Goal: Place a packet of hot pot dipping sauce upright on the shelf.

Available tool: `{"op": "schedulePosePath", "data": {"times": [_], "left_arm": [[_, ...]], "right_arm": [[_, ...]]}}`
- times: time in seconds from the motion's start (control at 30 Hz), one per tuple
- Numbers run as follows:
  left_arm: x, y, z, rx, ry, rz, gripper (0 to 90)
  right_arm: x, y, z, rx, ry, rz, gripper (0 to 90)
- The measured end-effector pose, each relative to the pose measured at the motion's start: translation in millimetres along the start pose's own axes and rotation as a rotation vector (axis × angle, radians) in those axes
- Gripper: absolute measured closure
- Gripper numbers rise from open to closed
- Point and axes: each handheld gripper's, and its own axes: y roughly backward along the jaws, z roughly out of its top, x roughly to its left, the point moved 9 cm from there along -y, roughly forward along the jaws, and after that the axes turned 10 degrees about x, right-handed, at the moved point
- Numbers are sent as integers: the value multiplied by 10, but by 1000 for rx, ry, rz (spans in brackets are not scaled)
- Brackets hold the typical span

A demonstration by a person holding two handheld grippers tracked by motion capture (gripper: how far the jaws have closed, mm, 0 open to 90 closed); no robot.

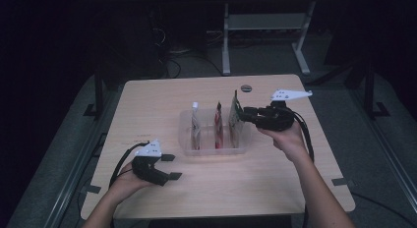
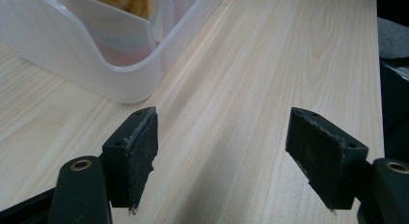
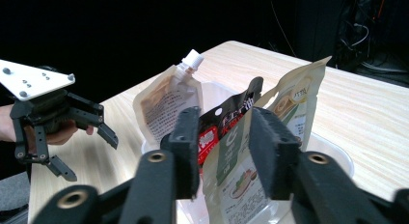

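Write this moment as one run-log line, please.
left gripper open, idle on wooden table | right gripper open around green-and-cream pouch | clear plastic bin holds three pouches

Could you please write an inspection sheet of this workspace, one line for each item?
Surface: pale wooden table, bare around the bin.
Job's things: clear plastic bin holding three upright pouches: white spouted pouch, red and black pouch, green and cream pouch.
Clutter: small dark round disc near the table's far edge.
Grippers: right gripper astride the green and cream pouch, jaws parted, pads not pressing; left gripper open, low over the table, holding nothing.
Cables: one black cable from the left gripper, another from the right.
Surroundings: dark room, grey floor, white table frame behind.
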Motion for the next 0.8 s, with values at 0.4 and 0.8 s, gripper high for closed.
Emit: {"op": "schedulePosePath", "data": {"times": [0.4, 0.8], "left_arm": [[33, 36, 9, -15, 5, 16, 267], [48, 110, -61, -8, 22, 30, 267]], "right_arm": [[17, 126, -169, 79, 42, -87, 371], [14, 306, -525, 108, 41, -129, 312]]}}
